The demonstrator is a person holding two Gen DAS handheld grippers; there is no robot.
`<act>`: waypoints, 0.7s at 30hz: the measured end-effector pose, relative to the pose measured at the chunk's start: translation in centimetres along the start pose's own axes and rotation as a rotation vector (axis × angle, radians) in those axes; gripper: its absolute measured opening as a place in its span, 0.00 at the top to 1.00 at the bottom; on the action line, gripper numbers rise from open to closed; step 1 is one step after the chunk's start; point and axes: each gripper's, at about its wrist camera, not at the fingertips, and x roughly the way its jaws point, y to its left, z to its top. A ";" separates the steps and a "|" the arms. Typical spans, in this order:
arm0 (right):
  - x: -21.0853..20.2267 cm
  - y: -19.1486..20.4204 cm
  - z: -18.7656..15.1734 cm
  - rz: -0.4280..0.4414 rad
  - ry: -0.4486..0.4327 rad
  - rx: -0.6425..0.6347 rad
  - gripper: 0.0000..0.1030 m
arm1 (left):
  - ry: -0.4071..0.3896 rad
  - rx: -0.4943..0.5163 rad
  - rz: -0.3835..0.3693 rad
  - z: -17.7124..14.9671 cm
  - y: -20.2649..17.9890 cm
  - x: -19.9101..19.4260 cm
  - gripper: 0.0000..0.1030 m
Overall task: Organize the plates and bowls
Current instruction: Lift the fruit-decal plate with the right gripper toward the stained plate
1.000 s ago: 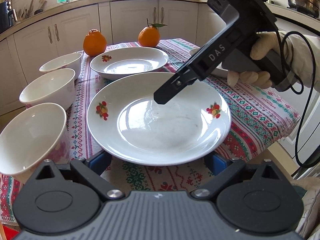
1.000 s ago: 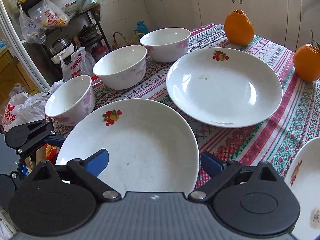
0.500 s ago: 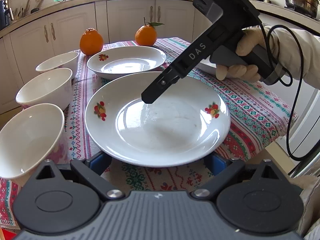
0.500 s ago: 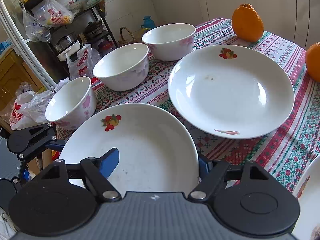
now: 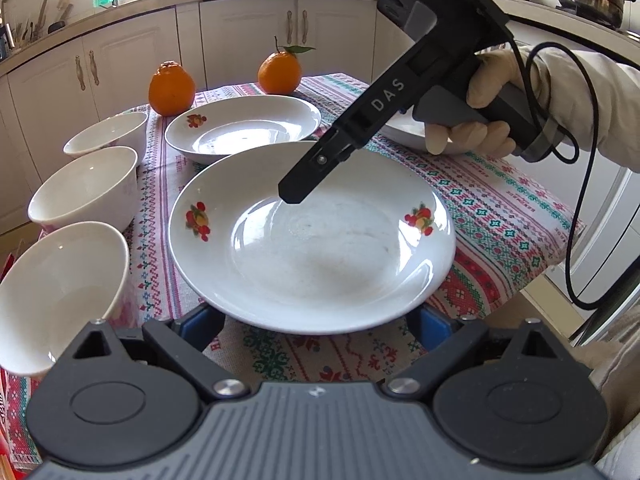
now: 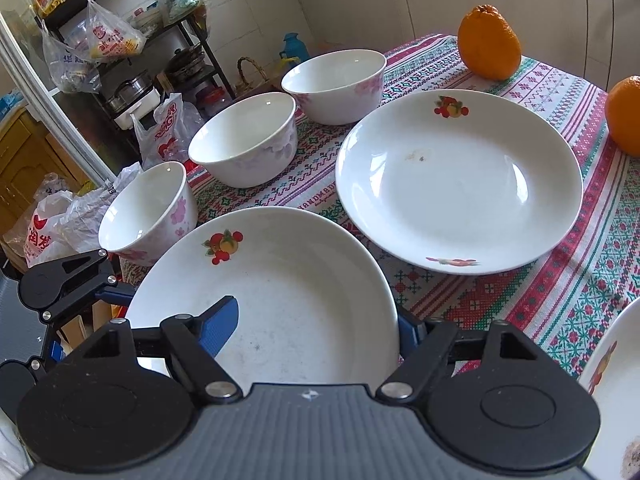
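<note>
The near white plate (image 6: 280, 280) with fruit prints lies at the table's front edge. My right gripper (image 6: 320, 324) is shut on its rim, with the left blue pad (image 6: 222, 320) on the inside and the other pad outside the edge. In the left wrist view one finger (image 5: 304, 184) of it reaches into the same plate (image 5: 312, 248). My left gripper (image 5: 316, 326) stands open, its blue pads mostly hidden under the plate's near rim. A second plate (image 6: 460, 180) lies behind. Three white bowls (image 6: 148, 212) (image 6: 244, 140) (image 6: 336, 84) line the left edge.
Two oranges (image 5: 172, 88) (image 5: 280, 72) sit at the far end of the patterned tablecloth (image 5: 500, 208). A third plate (image 6: 612, 380) shows at the right. A gloved hand (image 5: 480, 120) with a cable holds the right gripper. Cabinets stand behind; a rack with bags (image 6: 100, 40) stands left.
The right gripper's jaws have come together from wide open onto the near plate's rim, and it has shifted slightly. The left gripper has stayed where it was.
</note>
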 end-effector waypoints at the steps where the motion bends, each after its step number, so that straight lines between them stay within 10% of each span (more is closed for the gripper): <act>1: -0.2 0.0 0.0 0.000 -0.005 0.000 0.19 | 0.003 0.004 -0.003 0.1 0.0 0.0 0.06; 21: -7.9 -2.2 -2.6 -0.130 -0.123 0.054 0.19 | 0.001 0.118 -0.130 5.1 -2.8 1.5 0.06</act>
